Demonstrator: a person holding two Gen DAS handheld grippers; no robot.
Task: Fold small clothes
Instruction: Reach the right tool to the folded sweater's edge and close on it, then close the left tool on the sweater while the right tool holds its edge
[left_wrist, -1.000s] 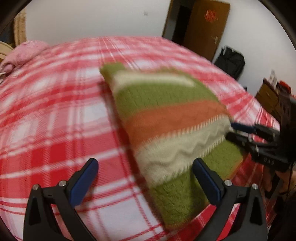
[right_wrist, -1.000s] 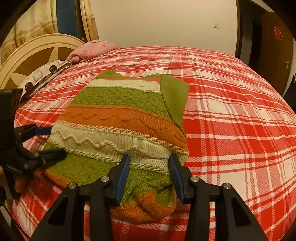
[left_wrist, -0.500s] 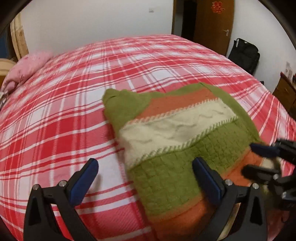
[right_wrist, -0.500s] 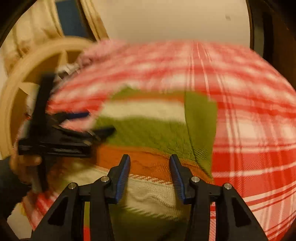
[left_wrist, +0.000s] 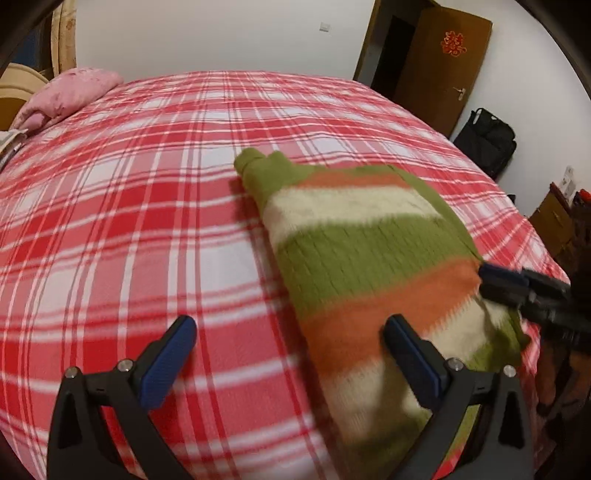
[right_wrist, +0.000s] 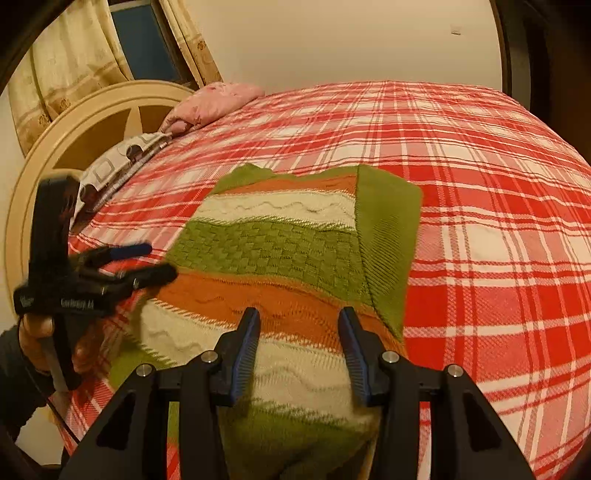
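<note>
A folded striped sweater (left_wrist: 369, 258) in green, orange and cream lies on the red plaid bed (left_wrist: 129, 229); it also fills the middle of the right wrist view (right_wrist: 280, 247). My left gripper (left_wrist: 291, 354) is wide open with nothing between its fingers, and its right finger (left_wrist: 410, 358) hangs over the sweater's near part. From the right wrist view the left gripper (right_wrist: 155, 262) sits at the sweater's left edge, held by a hand. My right gripper (right_wrist: 299, 343) hovers over the orange stripe, jaws partly apart, the fabric flat beneath. It shows at the sweater's right edge (left_wrist: 517, 288).
A pink pillow (right_wrist: 214, 103) and a patterned pillow (right_wrist: 118, 162) lie by the cream headboard (right_wrist: 74, 122). A brown door (left_wrist: 443, 62), a black bag (left_wrist: 487, 140) and a wooden cabinet (left_wrist: 557, 221) stand beyond the bed's far side. Curtains (right_wrist: 66, 62) hang behind the headboard.
The left gripper has moved in from the bed's edge to the sweater's left side. Both views swung and blurred, then settled. Neither gripper's opening has changed.
</note>
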